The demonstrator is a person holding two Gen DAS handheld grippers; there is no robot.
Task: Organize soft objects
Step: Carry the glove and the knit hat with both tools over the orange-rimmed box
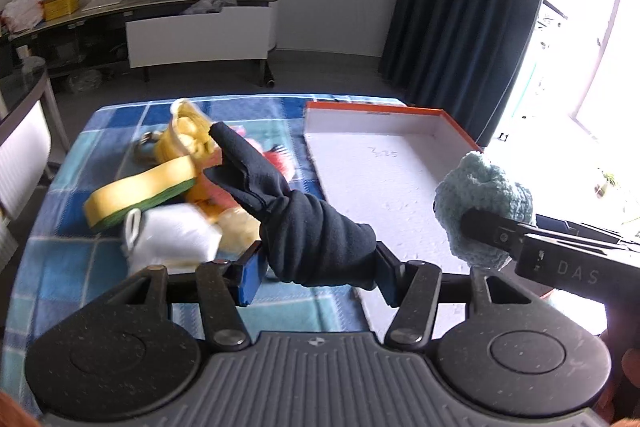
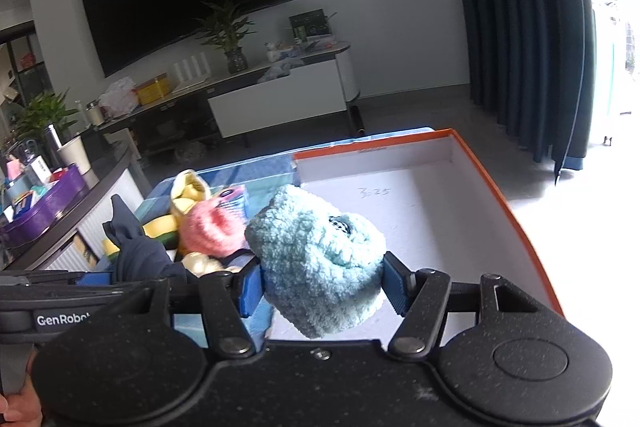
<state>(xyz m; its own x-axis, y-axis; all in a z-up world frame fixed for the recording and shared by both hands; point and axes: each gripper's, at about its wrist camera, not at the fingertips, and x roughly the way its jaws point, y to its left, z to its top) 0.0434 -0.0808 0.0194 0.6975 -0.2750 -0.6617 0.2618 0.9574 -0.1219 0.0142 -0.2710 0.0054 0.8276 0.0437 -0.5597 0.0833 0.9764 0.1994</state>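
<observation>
Left tool [image 1: 316,269] clamps a dark navy cloth [image 1: 304,227], bunched thick between the pads, its loose end sticking up over the pile. Right tool [image 2: 322,285] grips a light blue crocheted piece [image 2: 316,259], fuzzy and rounded, with a small dark opening on top, held over the near part of the orange-rimmed white box [image 2: 508,203] at the tabletop's right edge. On the blue checked cloth [image 1: 80,155], left half: yellow-green band [image 1: 140,193], white mask [image 1: 172,239], pink knit item [image 2: 210,231], yellow plush [image 1: 188,135], all touching in one pile.
</observation>
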